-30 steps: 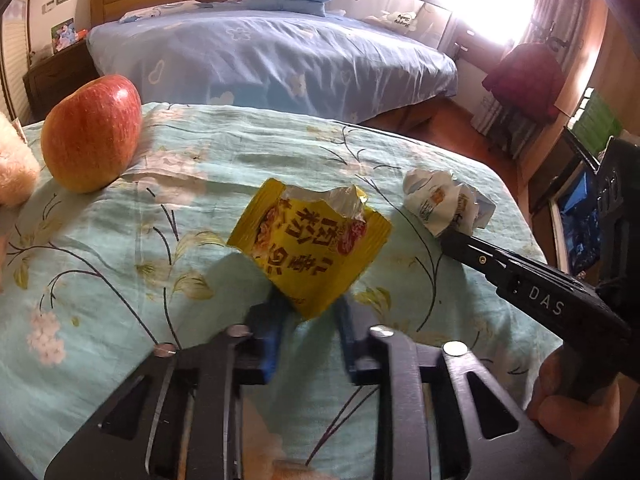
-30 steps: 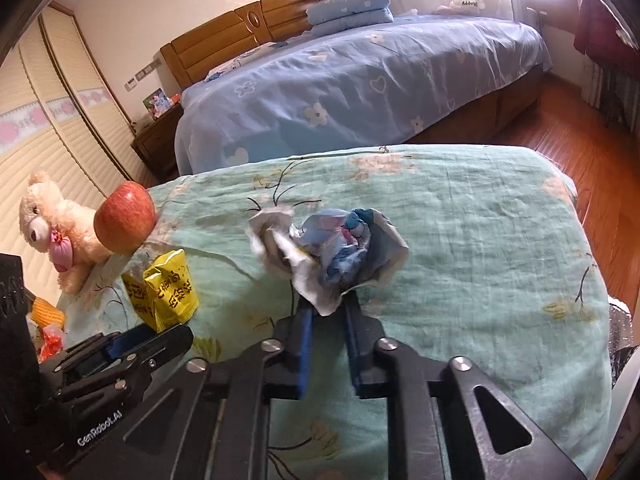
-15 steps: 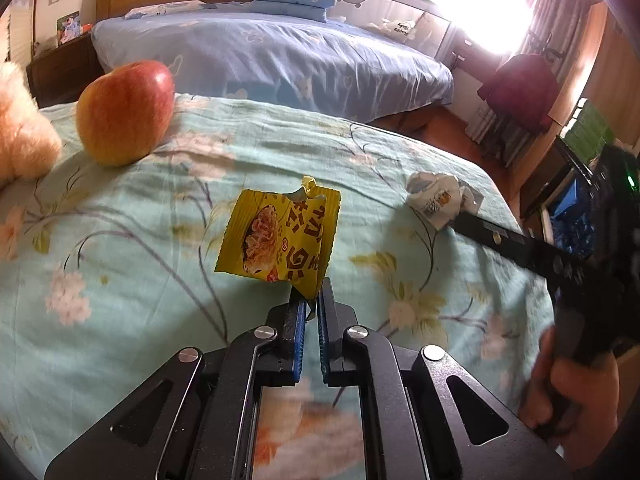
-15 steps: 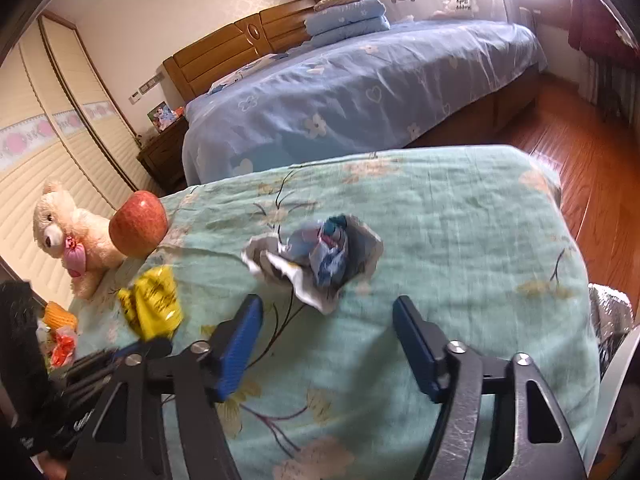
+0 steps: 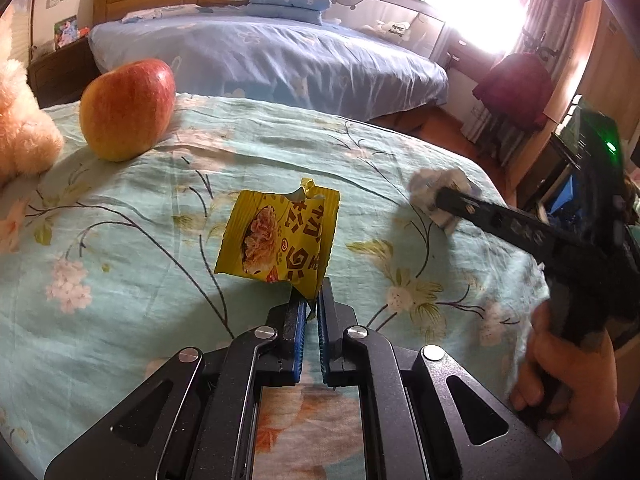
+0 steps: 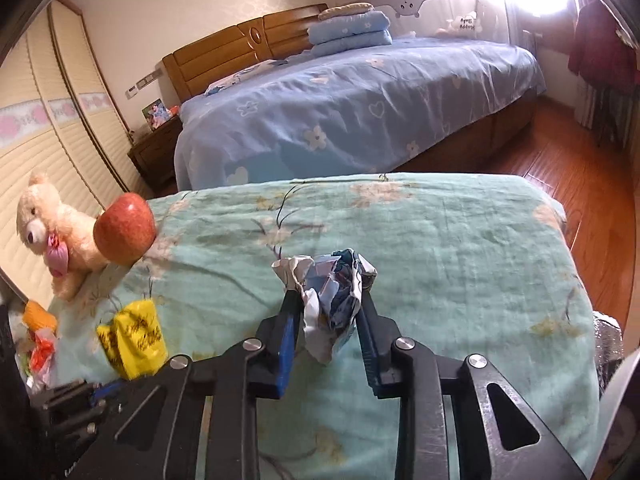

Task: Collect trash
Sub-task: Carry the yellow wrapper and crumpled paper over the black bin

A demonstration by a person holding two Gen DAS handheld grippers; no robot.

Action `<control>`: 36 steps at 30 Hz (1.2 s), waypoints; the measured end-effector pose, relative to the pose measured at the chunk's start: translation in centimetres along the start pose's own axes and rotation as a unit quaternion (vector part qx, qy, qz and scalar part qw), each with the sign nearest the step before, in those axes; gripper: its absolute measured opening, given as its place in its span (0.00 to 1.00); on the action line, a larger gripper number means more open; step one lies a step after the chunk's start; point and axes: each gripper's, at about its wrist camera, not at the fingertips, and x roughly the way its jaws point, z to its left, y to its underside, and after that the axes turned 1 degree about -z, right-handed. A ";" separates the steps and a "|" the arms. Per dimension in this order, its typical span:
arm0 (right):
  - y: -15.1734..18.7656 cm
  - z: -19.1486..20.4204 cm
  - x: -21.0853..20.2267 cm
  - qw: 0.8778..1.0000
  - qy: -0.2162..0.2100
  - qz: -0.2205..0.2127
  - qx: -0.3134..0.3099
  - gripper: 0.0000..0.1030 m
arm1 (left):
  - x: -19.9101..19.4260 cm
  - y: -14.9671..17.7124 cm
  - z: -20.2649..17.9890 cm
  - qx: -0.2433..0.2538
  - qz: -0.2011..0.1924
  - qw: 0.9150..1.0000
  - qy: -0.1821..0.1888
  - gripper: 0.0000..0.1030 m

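Note:
A torn yellow snack wrapper (image 5: 280,240) hangs upright above the flowered green tablecloth (image 5: 120,280), with my left gripper (image 5: 312,304) shut on its lower corner. In the right wrist view the same wrapper (image 6: 134,338) shows at lower left. A crumpled blue-and-white paper wad (image 6: 332,296) sits between the blue pads of my right gripper (image 6: 327,298). Its jaws are closing, and both pads touch the wad's sides. The left wrist view shows that wad (image 5: 434,192) at the tip of the right gripper's finger, with a hand on the handle (image 5: 568,380).
A red apple (image 6: 124,234) and a cream teddy bear (image 6: 52,232) stand at the cloth's far left. Orange and red scraps (image 6: 38,332) lie at the left edge. A blue-covered bed (image 6: 360,112) is beyond the table, with wooden floor (image 6: 580,184) to the right.
My left gripper shut on the yellow wrapper's corner and raised it off the cloth. My right gripper let go of the paper wad, opened wide, then closed around its middle.

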 end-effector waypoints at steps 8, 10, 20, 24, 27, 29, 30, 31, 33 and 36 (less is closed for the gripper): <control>3.6 -0.8 -4.3 0.999 -0.032 0.001 0.044 0.27 | -1.9 1.8 -1.5 0.014 -0.005 1.000 -0.013 0.04; 4.4 -1.0 -5.5 0.998 -0.037 -0.001 0.056 0.27 | -2.4 2.1 -1.9 0.015 -0.004 1.000 -0.013 0.04; 7.2 -1.6 -11.2 0.996 -0.043 -0.030 0.078 0.27 | -5.5 4.3 -4.8 0.030 -0.004 1.000 0.001 0.04; 8.2 -1.5 -12.8 0.996 -0.034 -0.042 0.072 0.27 | -6.2 5.1 -6.1 0.040 -0.003 0.999 0.006 0.04; 8.9 -1.6 -13.8 0.996 -0.027 -0.047 0.070 0.27 | -6.7 5.8 -6.9 0.047 -0.003 0.999 0.016 0.04; 9.4 -1.8 -14.3 0.996 -0.028 -0.049 0.073 0.27 | -7.0 6.1 -7.1 0.048 -0.003 0.999 0.024 0.04; 9.6 -2.0 -14.5 0.996 -0.027 -0.050 0.075 0.27 | -7.2 6.2 -7.2 0.048 -0.003 0.998 0.028 0.04; 9.9 -2.1 -14.8 0.995 -0.027 -0.051 0.076 0.27 | -7.4 6.3 -7.2 0.049 -0.005 0.998 0.030 0.04; 10.2 -2.2 -15.2 0.995 -0.027 -0.054 0.079 0.27 | -8.0 6.6 -7.1 0.048 -0.009 0.998 0.030 0.04; 10.5 -2.4 -15.7 0.995 -0.027 -0.059 0.081 0.27 | -8.4 6.7 -6.5 0.041 -0.009 0.999 0.031 0.04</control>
